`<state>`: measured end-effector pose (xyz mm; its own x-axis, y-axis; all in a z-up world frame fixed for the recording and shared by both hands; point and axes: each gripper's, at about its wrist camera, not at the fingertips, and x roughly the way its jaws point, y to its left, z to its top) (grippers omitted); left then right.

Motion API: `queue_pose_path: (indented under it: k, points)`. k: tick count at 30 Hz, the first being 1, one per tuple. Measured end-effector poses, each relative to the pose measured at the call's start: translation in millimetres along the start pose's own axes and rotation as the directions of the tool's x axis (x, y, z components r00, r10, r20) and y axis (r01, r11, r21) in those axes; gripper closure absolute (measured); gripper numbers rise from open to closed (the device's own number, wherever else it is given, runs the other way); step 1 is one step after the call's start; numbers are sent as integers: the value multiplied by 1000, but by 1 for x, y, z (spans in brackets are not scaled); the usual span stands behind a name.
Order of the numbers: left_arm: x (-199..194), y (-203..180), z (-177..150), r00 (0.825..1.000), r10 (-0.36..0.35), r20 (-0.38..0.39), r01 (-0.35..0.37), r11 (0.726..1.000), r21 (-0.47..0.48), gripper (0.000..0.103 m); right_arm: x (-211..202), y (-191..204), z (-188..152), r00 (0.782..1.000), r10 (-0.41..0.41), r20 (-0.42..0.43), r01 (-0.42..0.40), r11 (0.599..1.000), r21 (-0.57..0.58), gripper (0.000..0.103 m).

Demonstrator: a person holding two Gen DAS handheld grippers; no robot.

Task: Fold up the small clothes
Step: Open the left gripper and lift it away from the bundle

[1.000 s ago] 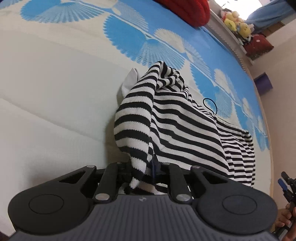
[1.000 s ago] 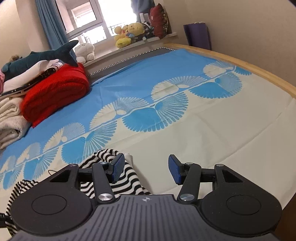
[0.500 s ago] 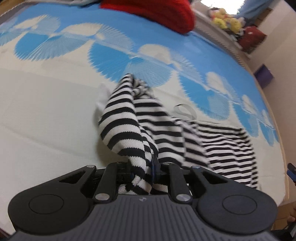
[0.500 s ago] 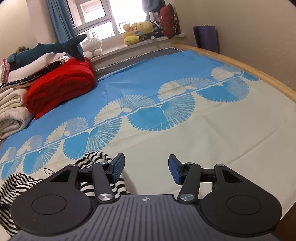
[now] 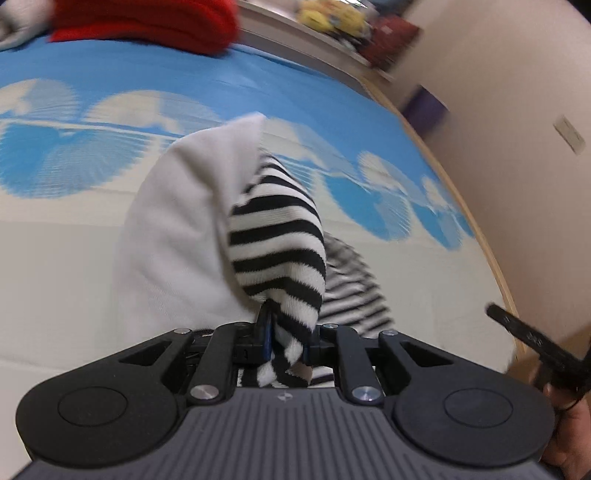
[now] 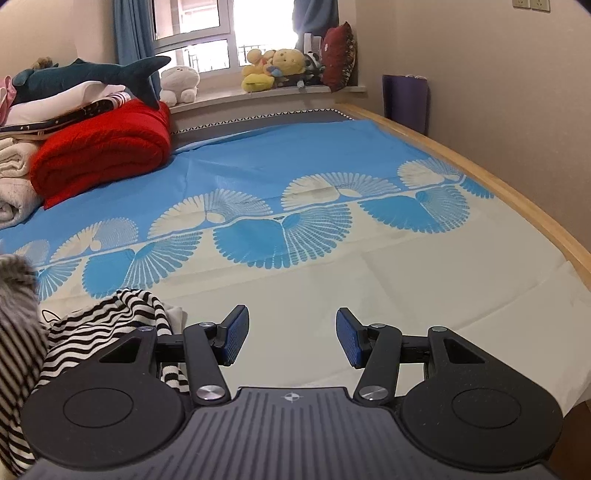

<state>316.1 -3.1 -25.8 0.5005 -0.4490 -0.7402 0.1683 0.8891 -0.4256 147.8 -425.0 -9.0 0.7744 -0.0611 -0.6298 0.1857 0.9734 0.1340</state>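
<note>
Left claw pinches striped garment above bed; right claw open, empty.

Left wrist view: left claw (image 5: 286, 341) clamped on a bunched edge of the black-and-white striped knit garment (image 5: 277, 243), lifted off the bed sheet (image 5: 55, 266); its plain white inner side (image 5: 177, 229) shows on the left, the rest trails down to the right onto the sheet, blurred. Red folded blanket (image 5: 147, 22) at top. A hand (image 5: 569, 439) with part of the other tool at right edge.
Right wrist view: right claw (image 6: 291, 339) with blue pads (image 6: 236, 338) well apart, nothing between, over the bare cream part of the sheet (image 6: 406, 295). Striped garment (image 6: 107, 317) heaped at lower left, beside the left finger. Red blanket (image 6: 99, 155), plush shark (image 6: 85, 77), stuffed toys (image 6: 273, 68) on windowsill.
</note>
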Motion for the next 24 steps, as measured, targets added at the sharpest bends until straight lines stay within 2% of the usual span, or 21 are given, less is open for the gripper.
queue_pose_path:
  k: [2,3,5,6,7,8,9,13,15,18,21,24]
  points:
    - [20,-27,-5,1000,-22,-22,23,999,36,89,1,-3,0,1000,-6,0,6,1000,3,49]
    - [30,-40,-6,999,-38,-33,40,998,53,93,2,-4,1,1000,-7,-3,8,1000,10,49]
    - [49,-64,-10,992,-105,-68,109,992,63,96,2,-5,1,1000,-10,-5,10,1000,22,49]
    - [57,-72,-13,990,-119,-80,124,990,65,89,3,-5,1,1000,-10,-8,11,1000,27,49]
    - [62,-81,-15,991,-107,-82,113,991,77,85,3,-5,1,1000,-10,-10,10,1000,26,49]
    - [64,-85,-17,993,-96,-73,103,991,89,76,3,-4,1,1000,-10,-11,10,1000,24,49]
    - [62,-86,-17,994,-96,-56,101,990,93,70,3,-3,2,1000,-9,-11,9,1000,22,49]
    - [35,-64,-9,990,-139,22,138,990,41,68,5,3,3,1000,9,-15,-8,1000,18,49]
    - [13,-47,-4,988,-134,75,134,991,8,64,6,8,3,1000,21,-13,-20,999,26,49]
    - [-16,-19,1,989,-70,127,75,997,-35,60,8,17,4,999,46,-15,-45,998,50,49]
    - [-40,13,2,989,38,145,-28,997,-75,60,9,34,5,997,73,-14,-72,996,55,49]
    - [-59,45,1,979,147,143,-133,986,-102,60,9,56,4,995,102,-12,-102,994,37,49]
